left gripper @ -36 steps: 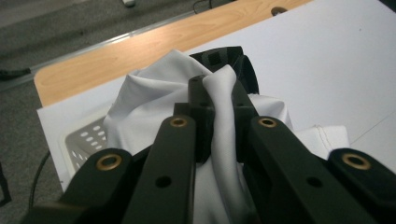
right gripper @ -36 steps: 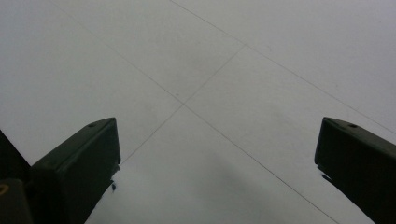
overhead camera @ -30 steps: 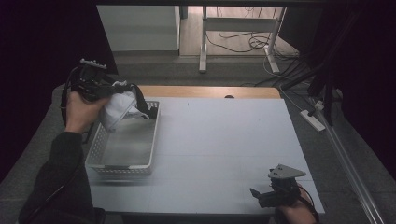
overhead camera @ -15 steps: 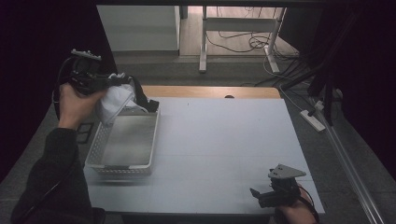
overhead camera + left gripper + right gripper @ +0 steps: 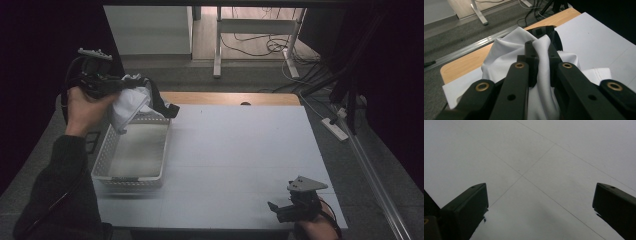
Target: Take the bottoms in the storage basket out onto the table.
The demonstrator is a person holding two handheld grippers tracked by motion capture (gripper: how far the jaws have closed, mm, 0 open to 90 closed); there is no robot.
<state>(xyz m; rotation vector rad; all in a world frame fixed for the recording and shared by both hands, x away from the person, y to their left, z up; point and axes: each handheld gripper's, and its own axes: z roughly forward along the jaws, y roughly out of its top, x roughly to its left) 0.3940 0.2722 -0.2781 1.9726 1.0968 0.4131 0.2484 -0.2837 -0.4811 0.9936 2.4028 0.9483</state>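
Left gripper [image 5: 167, 109] raised above the far end of the white plastic basket [image 5: 106, 159], jaws pinched tight on a fold of white cloth [image 5: 129, 104]. Cloth bunched and hanging from the jaws, lower edge dangling just over the basket's far rim; hard to tell from the high view whether it touches the rim. In the left gripper view, the same cloth [image 5: 506, 53] squeezed into a narrow ridge between the two black jaws, spilling out to both sides and draping below them, with the left gripper [image 5: 541, 53] pointing toward the table's far edge. Left hand [image 5: 86, 107] wrapped round the gripper body, dark sleeve [image 5: 60, 195] running down to the bottom edge.

Basket on the left part of the white table top [image 5: 240, 150], long side running away from the person, inside looking bare and pale. Strip of wooden table edge [image 5: 225, 98] visible beyond the white surface.

Right gripper [image 5: 275, 209] low at the near right corner of the table, well apart from basket and cloth. In the right gripper view, right gripper [image 5: 540, 202] with jaws spread wide, nothing between them, over plain white table top [image 5: 529, 157] crossed by faint lines.
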